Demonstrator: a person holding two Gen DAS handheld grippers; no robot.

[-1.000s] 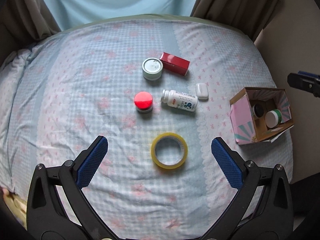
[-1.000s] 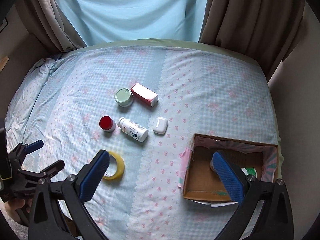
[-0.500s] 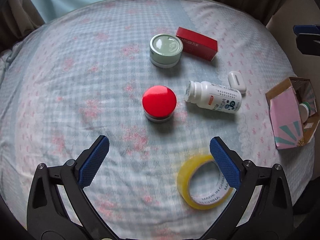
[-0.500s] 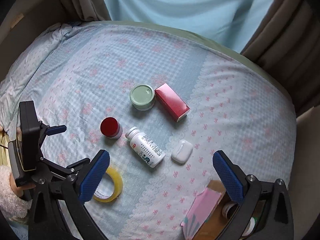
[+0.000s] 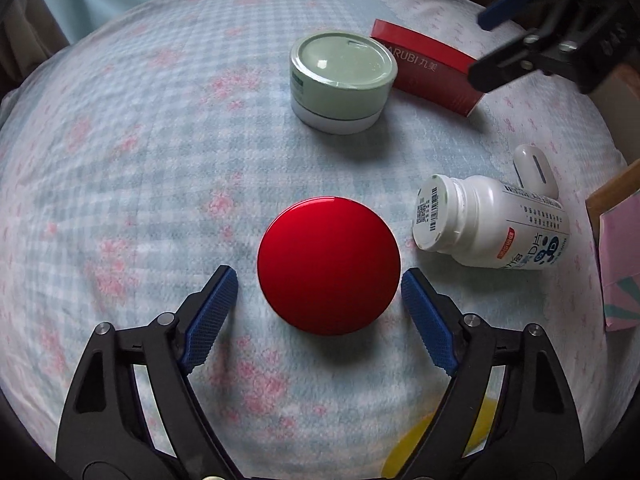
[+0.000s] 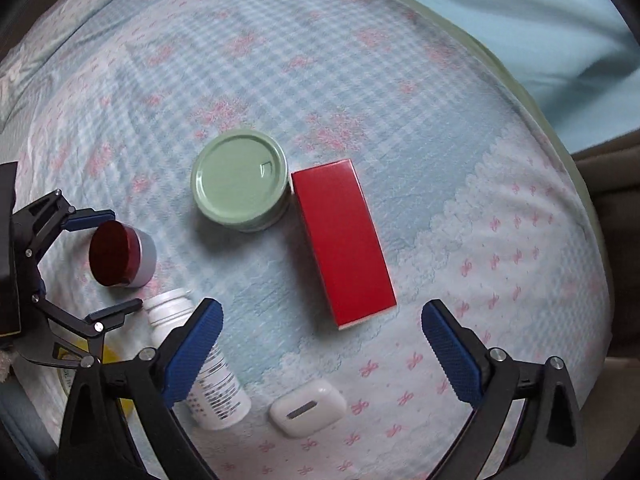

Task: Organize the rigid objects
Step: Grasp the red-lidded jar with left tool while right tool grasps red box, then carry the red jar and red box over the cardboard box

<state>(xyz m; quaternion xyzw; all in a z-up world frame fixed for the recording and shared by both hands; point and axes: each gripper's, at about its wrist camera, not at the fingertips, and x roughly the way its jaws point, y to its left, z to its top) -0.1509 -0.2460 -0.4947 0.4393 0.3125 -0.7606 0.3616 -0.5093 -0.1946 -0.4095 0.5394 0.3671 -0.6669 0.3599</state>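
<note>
Each claw is a black plastic frame of open triangular struts fixed with silver screws. The left claw point(image 5: 319, 280) carries two long fingers faced with ribbed blue pads point(image 5: 210, 316). The right claw point(image 6: 320, 320) is built alike, its blue pads point(image 6: 452, 354) finely textured.

Bedroom: quilted bedspread point(image 5: 160, 128), curtains point(image 6: 560, 20).

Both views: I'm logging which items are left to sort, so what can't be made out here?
- Tape roll: left wrist view, mostly behind the left gripper; similarly hidden in the right wrist view.
- Cardboard box: cut off by the right edge, contents unseen.
- White bottle: right wrist view, label blurred, partly behind a finger of the right gripper.
</note>
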